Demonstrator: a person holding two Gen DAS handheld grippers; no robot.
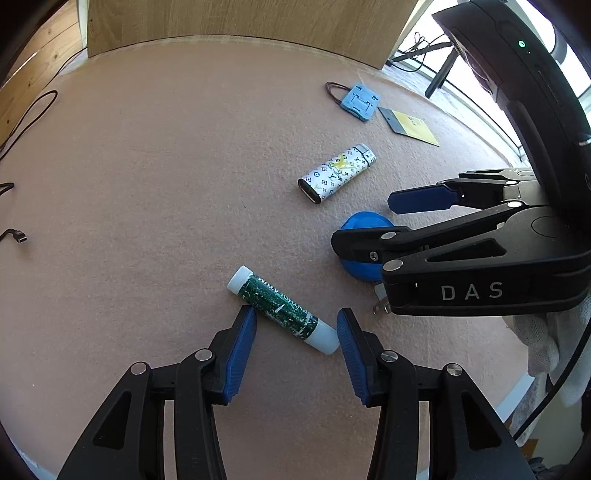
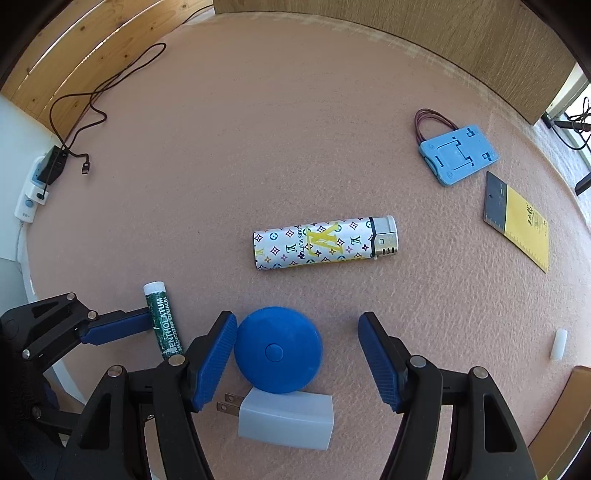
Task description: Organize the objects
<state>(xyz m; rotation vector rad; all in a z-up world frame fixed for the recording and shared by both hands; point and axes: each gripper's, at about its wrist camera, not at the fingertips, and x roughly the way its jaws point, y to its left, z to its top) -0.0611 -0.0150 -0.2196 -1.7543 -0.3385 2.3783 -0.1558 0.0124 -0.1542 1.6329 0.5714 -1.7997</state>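
Now | left claw point(image 1: 295, 332) spread, lip balm point(image 1: 281, 309) between, perhaps touching | right claw point(image 2: 297, 354) spread around blue disc point(image 2: 277, 349)

We've got a pinkish felt-looking surface point(image 2: 258, 129) here, backed by a light wood panel point(image 1: 240, 18). Daylight's coming through a window point(image 1: 476, 99) on the right, and wood planks point(image 2: 92, 48) run along the left.

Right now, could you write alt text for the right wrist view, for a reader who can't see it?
Open blue-tipped tongs straddle a round blue disc on a pink mat, a white plug adapter just behind it. A patterned lighter lies beyond; the other tongs touch a green lip balm at left.
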